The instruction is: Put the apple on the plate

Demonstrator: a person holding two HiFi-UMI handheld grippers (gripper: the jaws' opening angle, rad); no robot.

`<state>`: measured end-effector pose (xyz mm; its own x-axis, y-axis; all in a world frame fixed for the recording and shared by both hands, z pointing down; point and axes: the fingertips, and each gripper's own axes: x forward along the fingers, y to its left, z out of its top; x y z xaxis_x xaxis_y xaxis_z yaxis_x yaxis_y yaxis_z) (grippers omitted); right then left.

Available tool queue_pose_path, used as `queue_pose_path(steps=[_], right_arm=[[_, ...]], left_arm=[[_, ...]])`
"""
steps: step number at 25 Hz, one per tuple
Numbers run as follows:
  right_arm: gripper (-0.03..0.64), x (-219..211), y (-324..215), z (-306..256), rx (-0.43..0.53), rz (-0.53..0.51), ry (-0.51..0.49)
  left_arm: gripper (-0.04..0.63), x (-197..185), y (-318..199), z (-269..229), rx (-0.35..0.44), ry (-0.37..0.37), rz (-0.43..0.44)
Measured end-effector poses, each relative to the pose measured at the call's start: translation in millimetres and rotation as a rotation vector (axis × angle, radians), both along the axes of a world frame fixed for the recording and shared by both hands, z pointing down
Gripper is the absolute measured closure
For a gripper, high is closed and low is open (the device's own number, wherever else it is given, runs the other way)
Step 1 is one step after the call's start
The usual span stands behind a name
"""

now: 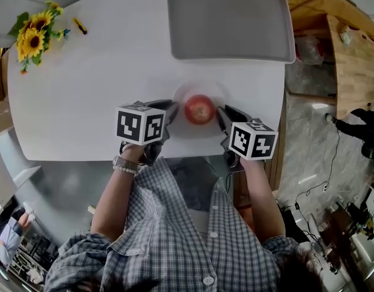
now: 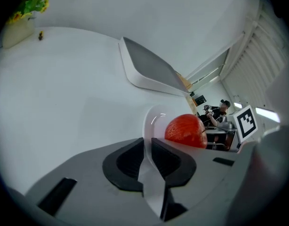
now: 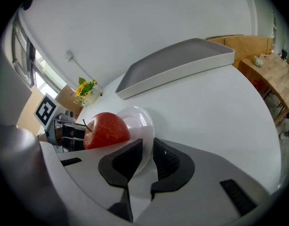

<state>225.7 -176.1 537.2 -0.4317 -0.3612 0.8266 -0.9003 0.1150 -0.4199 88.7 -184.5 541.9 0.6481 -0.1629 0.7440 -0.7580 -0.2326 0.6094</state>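
A red apple (image 1: 200, 109) lies on a small white plate (image 1: 193, 89) near the front edge of the white table (image 1: 83, 90). My left gripper (image 1: 173, 109) is at the plate's left rim and my right gripper (image 1: 222, 115) at its right rim. In the left gripper view the rim of the plate (image 2: 151, 121) runs between the two dark pads of the gripper (image 2: 148, 147), which close on it, with the apple (image 2: 184, 131) just behind. In the right gripper view the plate (image 3: 137, 119) is likewise pinched in the gripper (image 3: 147, 149), the apple (image 3: 106, 130) to its left.
A large grey tray (image 1: 229, 20) stands at the back of the table, behind the plate. Sunflowers (image 1: 33, 35) and a small yellow object (image 1: 80, 26) are at the far left corner. The table's right edge drops to a marble floor with wooden furniture (image 1: 357, 59).
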Motion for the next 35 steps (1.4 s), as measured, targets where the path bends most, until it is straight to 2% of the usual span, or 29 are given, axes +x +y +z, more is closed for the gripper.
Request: queue_pose_path(steps=[5,17,22,29,35], right_arm=[[0.546,3.3,4.1,-1.2,-0.041,0.06,-0.04],[0.558,3.5,-0.9,-7.0,-0.084,0.149,-0.09],[0.558,7.5,-5.5,-13.2,-0.078,0.173,-0.101],[0.56,13.5,-13.5,-23.6,-0.067,0.201,-0.097],[0.56,21.7,-23.6,-36.7,-0.055,0.222,-0.113]], left_arm=[[0.549,1.2,-1.5,-0.4,-0.072,0.033,-0.072],[0.555,-0.5,-11.1,-8.6,-0.116,0.059,-0.101],[0.557,2.6,-11.4,-13.7,-0.149,0.106,-0.117],[0.558,8.2,-18.3,-24.7,-0.154,0.117,-0.108],[0.558,16.6,-33.7,-37.7,-0.122,0.121,-0.102]])
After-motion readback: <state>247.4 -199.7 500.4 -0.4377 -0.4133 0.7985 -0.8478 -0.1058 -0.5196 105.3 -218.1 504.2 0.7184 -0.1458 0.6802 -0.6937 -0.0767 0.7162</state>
